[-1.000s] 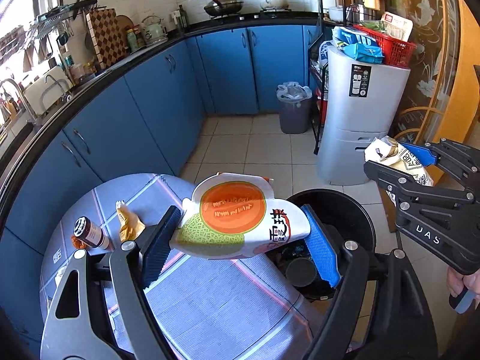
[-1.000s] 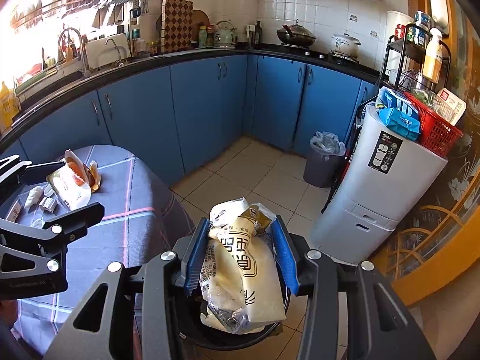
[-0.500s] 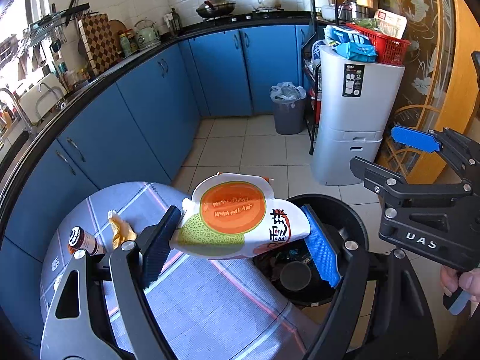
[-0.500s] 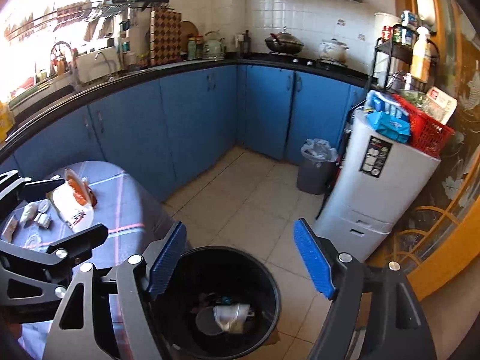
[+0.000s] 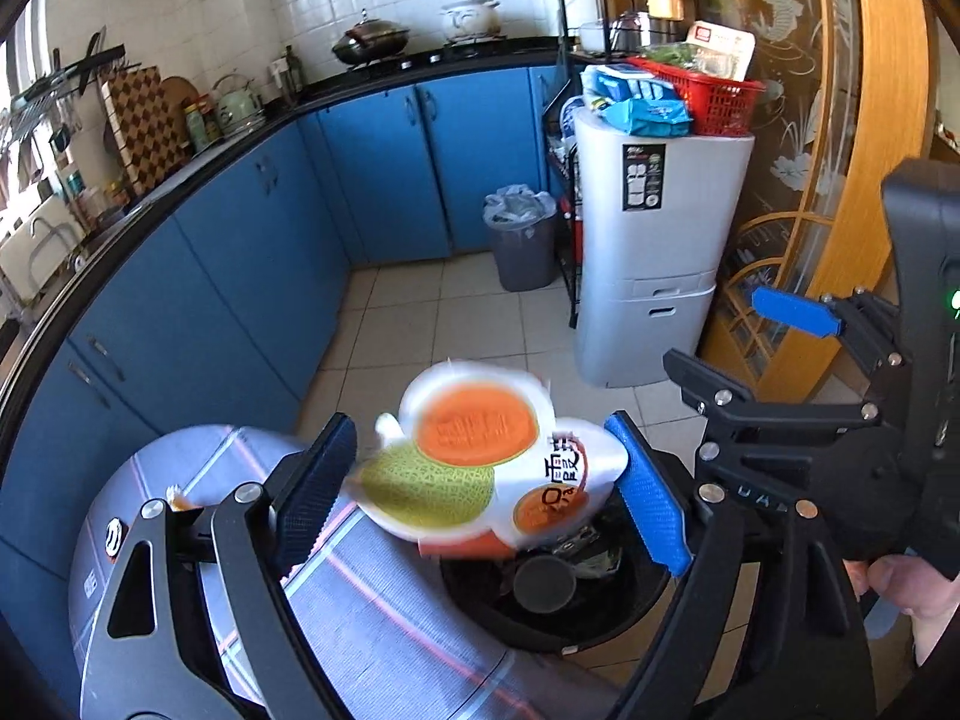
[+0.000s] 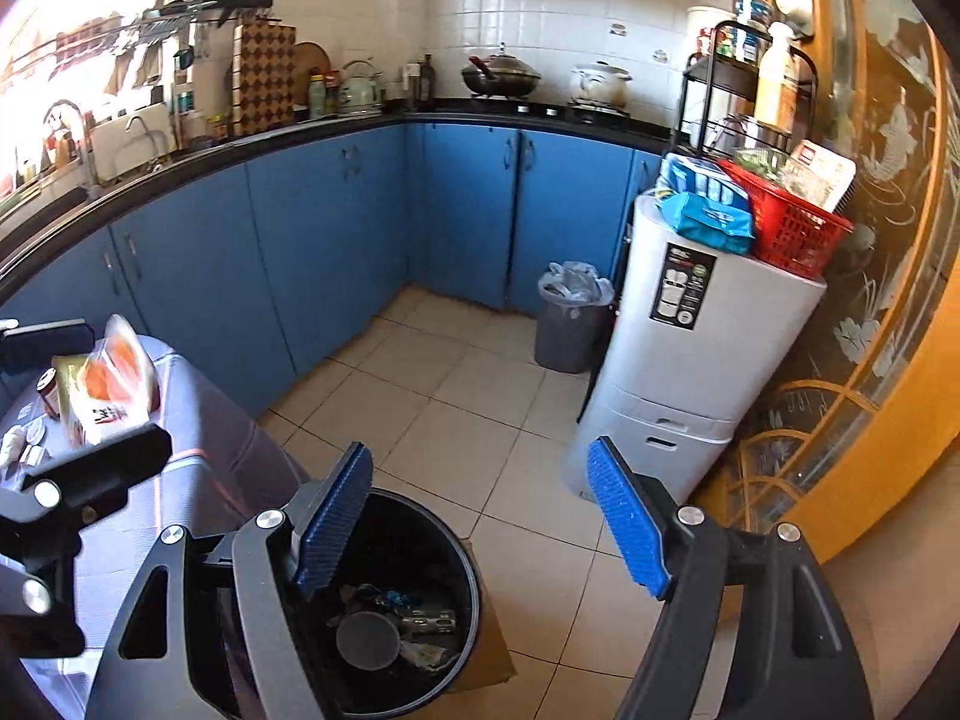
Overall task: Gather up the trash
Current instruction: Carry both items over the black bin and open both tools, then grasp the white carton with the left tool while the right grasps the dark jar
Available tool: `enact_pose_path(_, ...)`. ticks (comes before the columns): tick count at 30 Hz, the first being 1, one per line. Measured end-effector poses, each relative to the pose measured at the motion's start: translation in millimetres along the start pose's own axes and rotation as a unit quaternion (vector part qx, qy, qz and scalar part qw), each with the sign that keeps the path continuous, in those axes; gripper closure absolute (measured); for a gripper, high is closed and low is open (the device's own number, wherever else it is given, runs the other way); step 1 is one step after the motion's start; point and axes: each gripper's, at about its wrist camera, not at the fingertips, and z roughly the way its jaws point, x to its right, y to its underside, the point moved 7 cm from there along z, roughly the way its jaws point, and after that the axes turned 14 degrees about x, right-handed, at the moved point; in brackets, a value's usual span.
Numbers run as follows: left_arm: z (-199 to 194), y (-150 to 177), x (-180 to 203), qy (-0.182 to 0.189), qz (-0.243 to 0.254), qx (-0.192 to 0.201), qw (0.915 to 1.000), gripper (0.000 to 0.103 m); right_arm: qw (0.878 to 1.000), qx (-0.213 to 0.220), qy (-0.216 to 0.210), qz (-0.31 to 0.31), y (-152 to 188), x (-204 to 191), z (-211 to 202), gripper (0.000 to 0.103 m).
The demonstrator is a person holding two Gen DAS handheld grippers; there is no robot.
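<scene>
A white snack bag (image 5: 474, 468) printed with an orange and a green melon hangs blurred and tilted between the blue pads of my left gripper (image 5: 480, 423). The jaws are opening, and a gap shows at the left pad. The bag is over the near rim of the round black bin (image 5: 600, 618), which holds dark rubbish. My right gripper (image 6: 480, 447) stands open and empty above the same black bin (image 6: 468, 570). In the left wrist view the right gripper (image 5: 732, 336) is at the right, held by a person's hand (image 5: 912, 588).
The bin stands against a round table with a grey-purple checked cloth (image 5: 372, 630); a small jar (image 6: 47, 393) and scraps (image 6: 24, 444) lie on it. A grey lined bin (image 5: 519, 240), a silver cabinet (image 5: 654, 252) and blue cupboards (image 6: 336, 252) ring the tiled floor.
My right gripper let its pale crumpled bag drop into the black bin and stands wide open. My left gripper carried the melon bag over the bin and has widened; the bag tilts, blurred.
</scene>
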Motion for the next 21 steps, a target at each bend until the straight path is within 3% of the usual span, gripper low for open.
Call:
enact_pose_path(2, 0.6, -5.8, 3.4, 0.006, -0.002, 0.006, 1.0, 0.003, 1.0, -0.001, 0.005, 0.005, 1.6, 6.1, 1.0, 0.031)
enact_pose_path(13, 9.3, -6.6, -4.2, 0.004, -0.028, -0.001, 0.9996, 0.003, 1.0, -0.011, -0.01, 0.013, 7.7, 2.3, 6.4, 0.031)
enact_pose_path(18, 1.2, 2.0, -29.3, -0.019, -0.044, -0.002, 0.9988, 0.003, 0.999, -0.014, -0.047, 0.019, 5.6, -22.3, 9.2, 0.031)
enact_pose_path(21, -7.4, 8.6, -55.6, -0.041, -0.061, -0.001, 0.9973, 0.003, 0.997, -0.013, -0.079, -0.001, 1.8, -58.0, 12.3, 0.031)
